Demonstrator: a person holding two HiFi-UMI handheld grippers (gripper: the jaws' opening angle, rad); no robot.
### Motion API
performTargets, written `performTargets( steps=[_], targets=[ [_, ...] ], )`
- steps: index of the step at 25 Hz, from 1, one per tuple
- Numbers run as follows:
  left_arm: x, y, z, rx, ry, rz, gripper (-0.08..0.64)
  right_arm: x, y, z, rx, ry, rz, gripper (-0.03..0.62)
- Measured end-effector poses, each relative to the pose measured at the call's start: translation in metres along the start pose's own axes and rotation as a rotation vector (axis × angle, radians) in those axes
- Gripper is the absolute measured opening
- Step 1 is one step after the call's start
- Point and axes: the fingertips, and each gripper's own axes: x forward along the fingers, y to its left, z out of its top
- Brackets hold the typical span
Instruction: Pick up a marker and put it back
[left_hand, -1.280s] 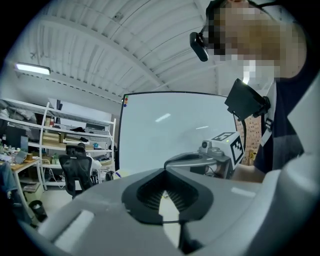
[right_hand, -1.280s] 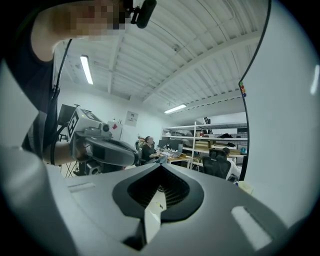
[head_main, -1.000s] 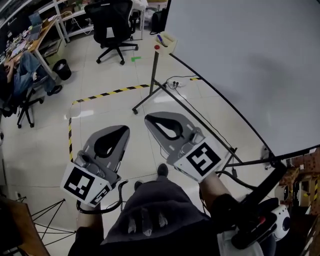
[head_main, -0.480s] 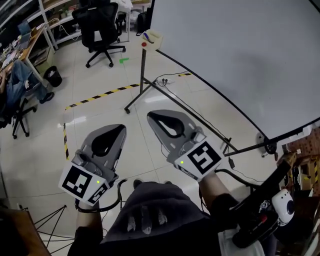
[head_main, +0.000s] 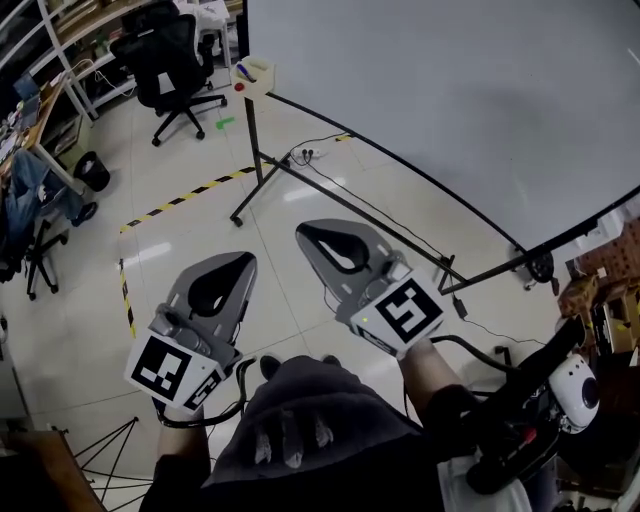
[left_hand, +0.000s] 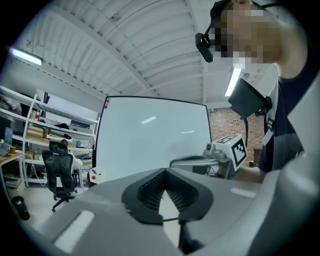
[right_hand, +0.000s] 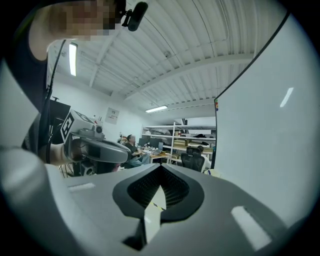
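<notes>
Far ahead lies a small bluish marker (head_main: 243, 70); left tongs (head_main: 244, 258) and right tongs (head_main: 305, 233) are closed.

The glossy pale tiled floor (head_main: 205, 225) carries the black metal whiteboard stand (head_main: 251, 165). Yellow-and-black striped tape (head_main: 185, 198) runs left of that stand, a white power strip (head_main: 300, 155) lies just beside it, and a black swivel chair (head_main: 165, 60) stands beyond it.

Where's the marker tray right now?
Head view, upper left: the marker tray sits at the whiteboard's lower-left corner, above the stand leg, just right of the black office chair.
</notes>
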Motion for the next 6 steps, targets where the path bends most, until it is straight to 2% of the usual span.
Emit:
performTargets(
  steps=[6],
  targets=[
    [0.025, -0.034, 0.003, 0.01, 0.002, 0.014, 0.006, -0.04, -0.02, -0.001, 0.006, -0.014, -0.001, 0.0]
  ],
)
